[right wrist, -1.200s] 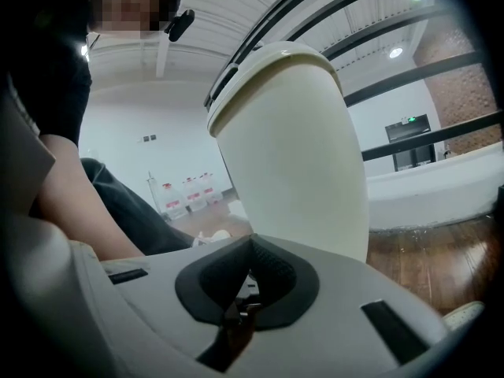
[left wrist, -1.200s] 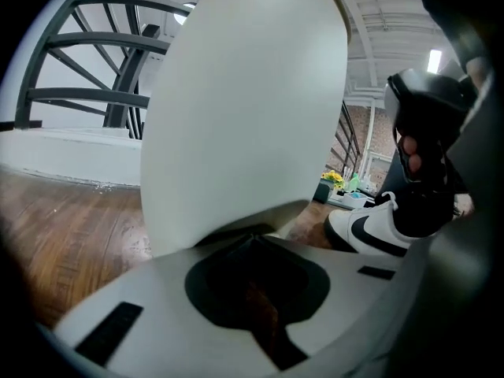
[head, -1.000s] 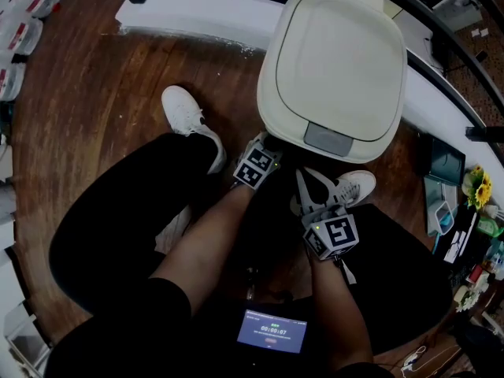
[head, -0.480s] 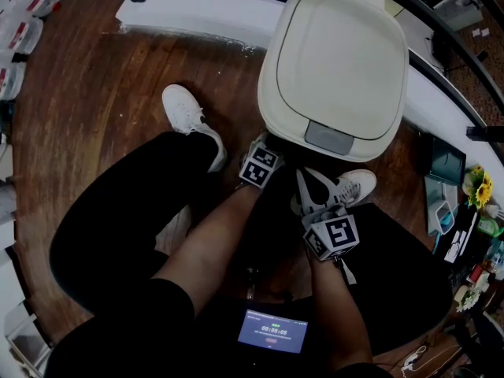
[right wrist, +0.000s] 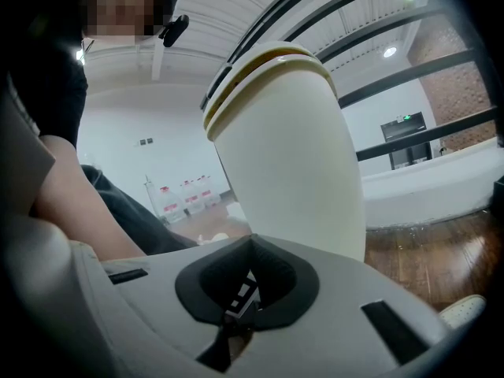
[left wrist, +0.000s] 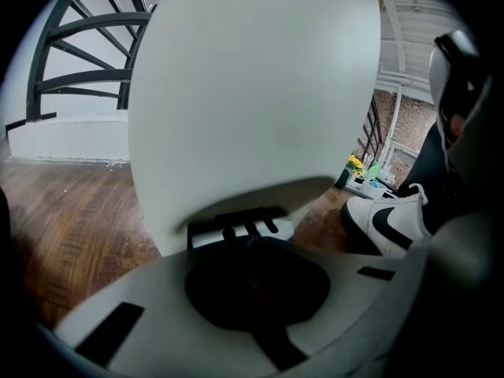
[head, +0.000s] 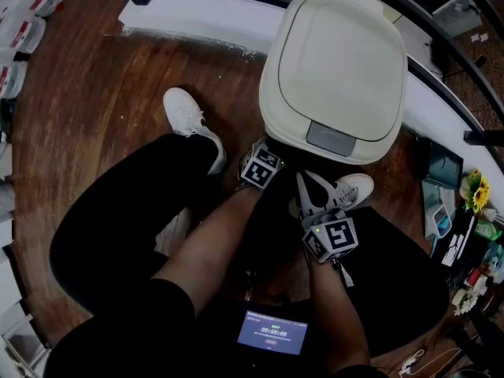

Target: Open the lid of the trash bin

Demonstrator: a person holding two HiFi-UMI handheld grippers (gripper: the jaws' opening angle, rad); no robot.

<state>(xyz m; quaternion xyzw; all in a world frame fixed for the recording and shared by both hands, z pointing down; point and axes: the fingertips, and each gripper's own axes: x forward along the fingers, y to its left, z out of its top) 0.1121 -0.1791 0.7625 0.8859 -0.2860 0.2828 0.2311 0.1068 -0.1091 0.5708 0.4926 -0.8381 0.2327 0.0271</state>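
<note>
One trash bin (left wrist: 252, 93) is standing on the wooden floor (head: 102, 93). It is carrying one lid (head: 335, 61), one grey latch tab (head: 331, 137) at the lid's near edge, and one black pedal (left wrist: 236, 225) at its foot. Two tongs are pointing at the bin from just in front of it, the left tongs (left wrist: 253, 246) and the right tongs (right wrist: 250, 246). Two marker cubes are showing, the left cube (head: 261, 166) and the right cube (head: 331, 239). Two white shoes are resting on the floor, one shoe (head: 185, 113) left of the bin and the other shoe (head: 350, 189) just in front of it. One small lit screen (head: 272, 331) is glowing well in front of the bin. One bunch of yellow flowers (head: 478, 189) is sitting off to the bin's right.
</note>
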